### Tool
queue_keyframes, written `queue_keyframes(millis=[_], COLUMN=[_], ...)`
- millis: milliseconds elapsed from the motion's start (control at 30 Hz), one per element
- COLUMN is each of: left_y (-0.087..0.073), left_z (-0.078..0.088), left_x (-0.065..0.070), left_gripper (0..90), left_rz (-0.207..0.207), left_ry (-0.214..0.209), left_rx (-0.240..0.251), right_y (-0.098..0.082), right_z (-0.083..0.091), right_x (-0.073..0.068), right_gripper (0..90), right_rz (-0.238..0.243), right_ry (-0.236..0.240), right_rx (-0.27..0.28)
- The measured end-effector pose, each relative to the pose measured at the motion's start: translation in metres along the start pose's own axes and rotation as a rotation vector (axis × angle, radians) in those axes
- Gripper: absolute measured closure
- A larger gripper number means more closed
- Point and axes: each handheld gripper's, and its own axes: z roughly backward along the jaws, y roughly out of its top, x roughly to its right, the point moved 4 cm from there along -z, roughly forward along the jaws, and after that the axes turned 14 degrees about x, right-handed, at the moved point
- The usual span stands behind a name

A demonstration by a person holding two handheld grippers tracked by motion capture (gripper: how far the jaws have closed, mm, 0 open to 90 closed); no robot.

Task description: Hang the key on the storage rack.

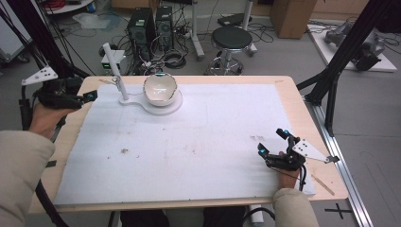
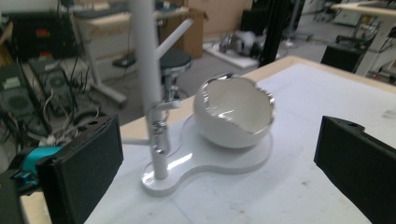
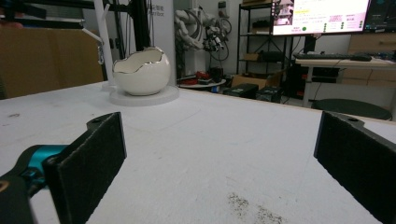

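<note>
High view | bowl (image 1: pixel 160 89) on stand (image 1: pixel 163 108) | left hand-held gripper (image 1: pixel 90 96) spread, right (image 1: pixel 273 142) spread

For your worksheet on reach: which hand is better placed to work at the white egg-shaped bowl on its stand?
Left: the left tool is open beside the white egg-shaped bowl; the right tool sits far across the table.

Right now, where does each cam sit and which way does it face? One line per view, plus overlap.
High view: above the person's side, looking forward and down on the table; forearms, left gripper and right gripper show.
Left gripper view: rides that gripper, facing the eggshell bowl and white stand; open jaws show.
Right gripper view: low over the table, facing the bowl from afar; open jaws show.
Shared: bowl and stand.
</note>
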Motion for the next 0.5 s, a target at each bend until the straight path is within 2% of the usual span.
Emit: queue_keyframes(millis=[33, 67, 100, 133, 167, 200, 233, 300, 333, 433, 500], left_y=[-0.003, -0.006, -0.006, -0.014, -0.019, -0.019, -0.027, -0.044, -0.044, -0.06, -0.071], left_z=[0.008, 0.012, 0.012, 0.02, 0.023, 0.023, 0.027, 0.033, 0.033, 0.035, 0.036], left_x=[0.013, 0.02, 0.02, 0.033, 0.039, 0.039, 0.046, 0.06, 0.06, 0.073, 0.083], left_gripper=[1.7, 1.7, 1.7, 1.7, 1.7, 1.7, 1.7, 1.7, 1.7, 1.7, 1.7], left_rz=[-0.008, -0.02, -0.02, -0.032, -0.019, -0.019, -0.013, -0.004, -0.004, -0.02, -0.045], left_ry=[-0.012, -0.015, -0.015, -0.023, -0.027, -0.027, -0.024, -0.02, -0.02, -0.018, -0.02], left_rx=[0.039, 0.047, 0.047, 0.072, 0.083, 0.083, 0.101, 0.115, 0.115, 0.122, 0.125], right_y=[0.0, 0.0, 0.0, 0.0, 0.0, 0.0, 0.0, 0.0, 0.0, 0.0, 0.0], right_z=[0.0, 0.0, 0.0, 0.0, 0.0, 0.0, 0.0, 0.0, 0.0, 0.0, 0.0], right_x=[0.0, 0.0, 0.0, 0.0, 0.0, 0.0, 0.0, 0.0, 0.0, 0.0, 0.0], right_gripper=[1.3, 1.3, 1.3, 1.3, 1.3, 1.3, 1.3, 1.3, 1.3, 1.3, 1.3], right_rz=[-0.001, -0.003, -0.003, -0.002, 0.0, -0.001, -0.001, -0.002, 0.0, -0.006, -0.008], right_ry=[0.0, -0.001, 0.0, 0.0, 0.0, -0.001, -0.001, 0.0, -0.001, -0.002, -0.003], right_rx=[0.0, 0.001, 0.001, 0.0, 0.0, 0.0, 0.0, 0.001, 0.001, 0.0, 0.001])
